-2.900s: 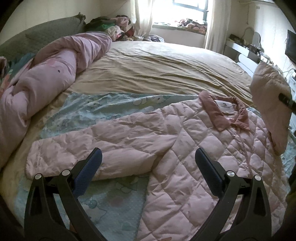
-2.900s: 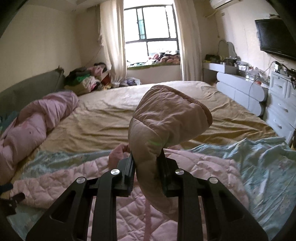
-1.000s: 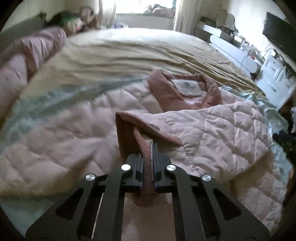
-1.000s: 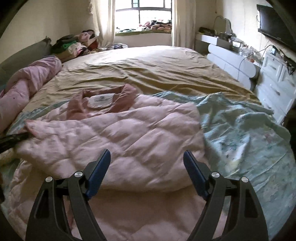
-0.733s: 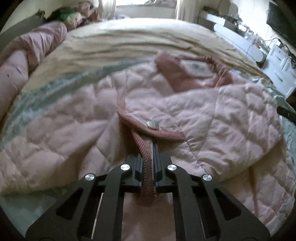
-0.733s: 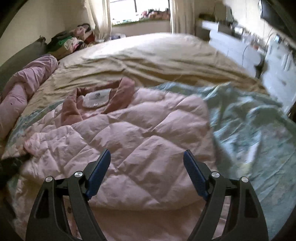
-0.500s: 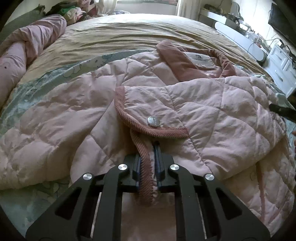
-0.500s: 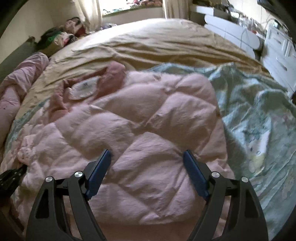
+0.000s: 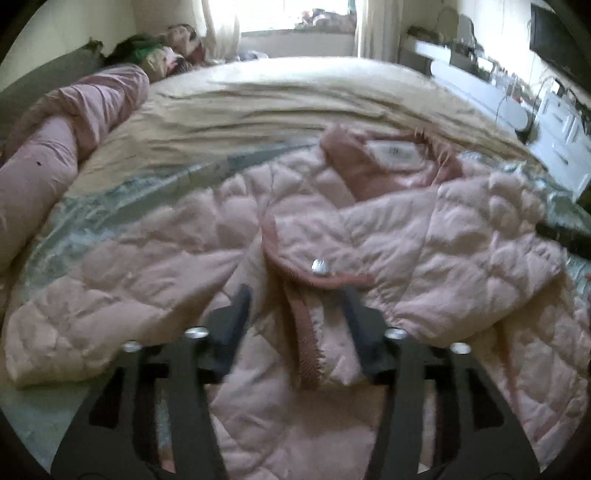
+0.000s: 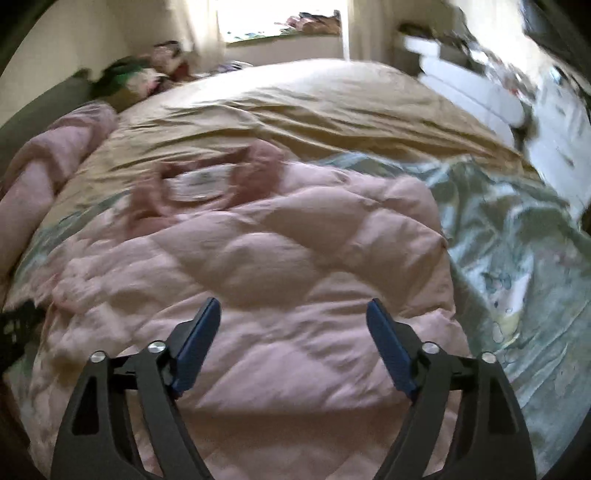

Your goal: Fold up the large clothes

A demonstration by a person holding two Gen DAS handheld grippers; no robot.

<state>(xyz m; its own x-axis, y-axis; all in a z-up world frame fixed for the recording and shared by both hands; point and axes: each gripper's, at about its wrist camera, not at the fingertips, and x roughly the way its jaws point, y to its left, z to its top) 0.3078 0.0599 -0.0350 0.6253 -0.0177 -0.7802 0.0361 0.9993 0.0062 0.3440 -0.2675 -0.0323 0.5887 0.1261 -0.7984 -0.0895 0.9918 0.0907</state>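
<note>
Judging by the quilted pink jacket [image 9: 369,236], spread on the bed [image 9: 295,99] at twelve o'clock, you've folded both sleeves inward. Your left gripper [image 9: 295,314] is opening around the ribbed cuff [image 9: 306,347]; the right gripper [image 10: 293,339] hangs wide, empty. Folding the body remains.

Bright curtained window [image 9: 295,18] behind a tan-covered bed [image 9: 314,96].

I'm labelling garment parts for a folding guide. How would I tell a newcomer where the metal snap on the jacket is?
Start at the big bed, where a pink quilted jacket lies spread. On its middle sits a folded-over cuff edged in darker ribbed trim, just ahead of the left gripper, whose jaws are opening. The snap is the only shiny silver dot on that pink fabric.
</note>
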